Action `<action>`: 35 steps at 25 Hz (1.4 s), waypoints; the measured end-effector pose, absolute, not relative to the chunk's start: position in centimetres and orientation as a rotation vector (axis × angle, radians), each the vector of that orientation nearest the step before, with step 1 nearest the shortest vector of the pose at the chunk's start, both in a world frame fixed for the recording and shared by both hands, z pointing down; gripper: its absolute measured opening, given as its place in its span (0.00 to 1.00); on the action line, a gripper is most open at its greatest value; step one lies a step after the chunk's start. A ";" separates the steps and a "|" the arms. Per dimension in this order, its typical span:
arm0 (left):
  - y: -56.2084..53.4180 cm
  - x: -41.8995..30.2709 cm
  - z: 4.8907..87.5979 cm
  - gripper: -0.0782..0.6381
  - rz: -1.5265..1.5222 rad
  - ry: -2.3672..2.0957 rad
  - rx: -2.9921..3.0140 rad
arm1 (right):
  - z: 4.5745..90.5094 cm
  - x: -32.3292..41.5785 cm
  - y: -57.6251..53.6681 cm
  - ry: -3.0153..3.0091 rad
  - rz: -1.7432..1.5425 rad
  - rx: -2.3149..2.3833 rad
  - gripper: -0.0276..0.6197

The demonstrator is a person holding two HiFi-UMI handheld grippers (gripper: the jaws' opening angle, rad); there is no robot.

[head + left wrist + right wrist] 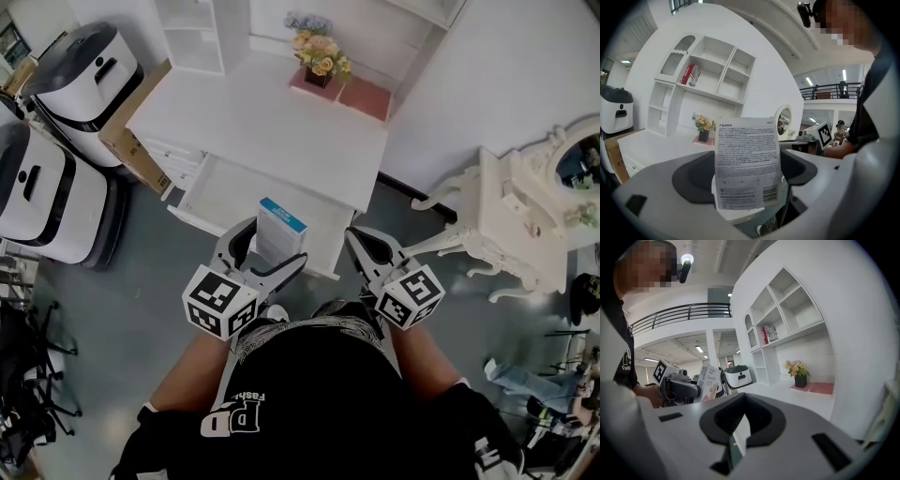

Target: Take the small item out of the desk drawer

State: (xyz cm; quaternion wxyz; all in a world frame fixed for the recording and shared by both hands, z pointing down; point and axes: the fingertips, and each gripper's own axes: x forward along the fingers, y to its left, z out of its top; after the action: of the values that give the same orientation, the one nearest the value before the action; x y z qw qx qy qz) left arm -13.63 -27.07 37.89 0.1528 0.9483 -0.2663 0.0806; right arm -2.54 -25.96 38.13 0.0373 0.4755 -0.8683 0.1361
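Far left in the head view stand two white machines [80,75]. Beside them a flat carton [131,141] leans against the desk [262,122]. The carton is shut, so its contents cannot be seen.

Lower centre-left, your left gripper [265,261] is clamped on the box [279,230], a small white packet with a blue top. You hold it upright, just above the front edge of the open drawer [230,192]. The left gripper view shows the box's printed back between the pads.

The item looks to be out of the drawer, so the lift appears done or nearly done. The drawer floor that shows is bare, though the box hides part of it.

The next move is probably to carry the box clear and set it down, perhaps on the desk. Keep the grip firm, since a thin box may tilt.

Upper centre, a pot [319,80] holds flowers [319,52]. In the left gripper view, an upper-left shelf [708,91] holds a red and white packet [691,75].

Lower centre-right, your right gripper [356,239] has its jaws together with nothing between them, near the drawer's right corner.
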 end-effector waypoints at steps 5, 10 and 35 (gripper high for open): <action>-25.9 -13.3 37.4 0.70 0.196 -0.842 2.707 | 37.4 -1.9 -26.0 -2.698 0.371 1.398 0.05; -24.2 -11.9 37.0 0.70 0.161 -0.942 2.669 | 37.2 -0.3 -24.9 -2.728 0.354 1.295 0.05; -11.3 1.3 37.6 0.70 0.138 -1.160 2.545 | 39.2 13.4 -12.4 -2.837 0.468 1.068 0.05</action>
State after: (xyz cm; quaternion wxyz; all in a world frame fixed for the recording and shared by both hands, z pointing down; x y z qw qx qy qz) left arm 1.32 -11.26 37.57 0.1697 0.8957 -0.4080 0.0485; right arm 13.36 -12.36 39.18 0.0370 0.3480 -0.9242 0.1525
